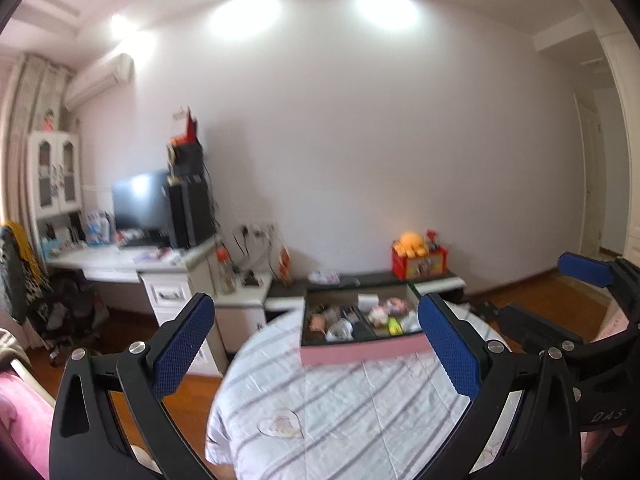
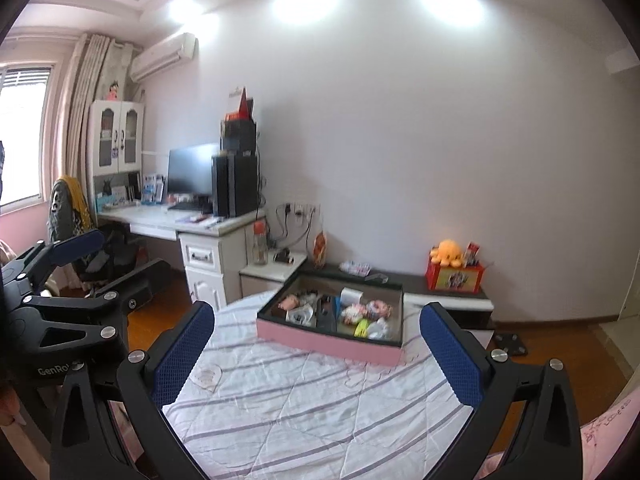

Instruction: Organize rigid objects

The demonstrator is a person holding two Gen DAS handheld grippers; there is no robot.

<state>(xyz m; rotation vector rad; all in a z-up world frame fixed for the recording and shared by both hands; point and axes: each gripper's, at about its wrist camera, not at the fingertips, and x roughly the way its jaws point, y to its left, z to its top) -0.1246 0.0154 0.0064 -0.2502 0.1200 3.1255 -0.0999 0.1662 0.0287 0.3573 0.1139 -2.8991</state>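
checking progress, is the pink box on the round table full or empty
Partly full. The pink box is open on top, and small items lie in its compartments, toys among them. Both views are too blurred to name most of them.

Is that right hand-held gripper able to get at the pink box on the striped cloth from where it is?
Probably yes. The right hand-held gripper is open and empty, and only bare striped cloth lies between it and the pink box.

Pink-walled tray [image 2: 328, 342], dark inside, divided into compartments, lying flat at far end of striped bedspread [image 2: 304, 404]. Small toys [image 2: 366, 312], white box [image 2: 351, 294], yellow item [image 2: 362, 328] sitting loosely in compartments; details blurring.
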